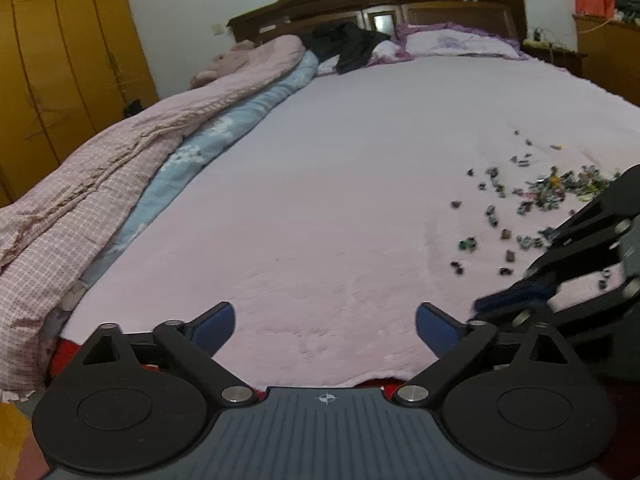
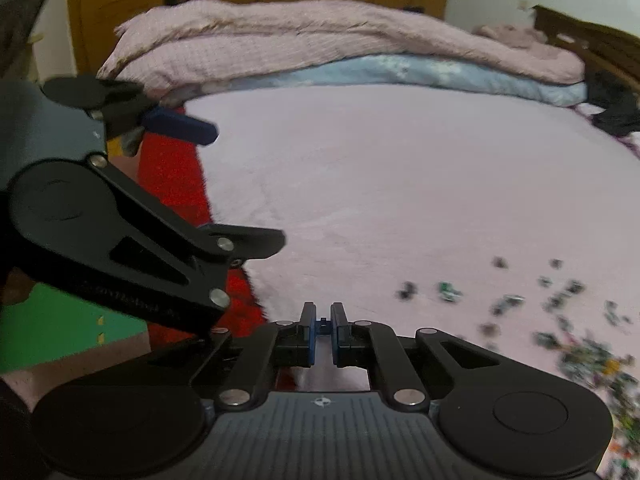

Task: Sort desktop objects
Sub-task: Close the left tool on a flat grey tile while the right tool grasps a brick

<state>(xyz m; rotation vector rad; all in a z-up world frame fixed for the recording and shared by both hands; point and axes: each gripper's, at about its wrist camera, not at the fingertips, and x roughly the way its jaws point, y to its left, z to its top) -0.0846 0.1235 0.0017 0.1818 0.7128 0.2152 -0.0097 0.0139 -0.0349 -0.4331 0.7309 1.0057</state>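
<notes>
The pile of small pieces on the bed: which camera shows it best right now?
The left wrist view: the pile of small pieces is sharp there, scattered on the pink sheet. The right wrist view shows them blurred at its right edge.

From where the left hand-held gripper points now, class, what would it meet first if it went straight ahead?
The left hand-held gripper, jaws wide open, points along bare pink bedsheet. Nothing stands in its line until the dark clothing near the headboard, though depth is uncertain. The scattered small pieces lie off to its right.
</notes>
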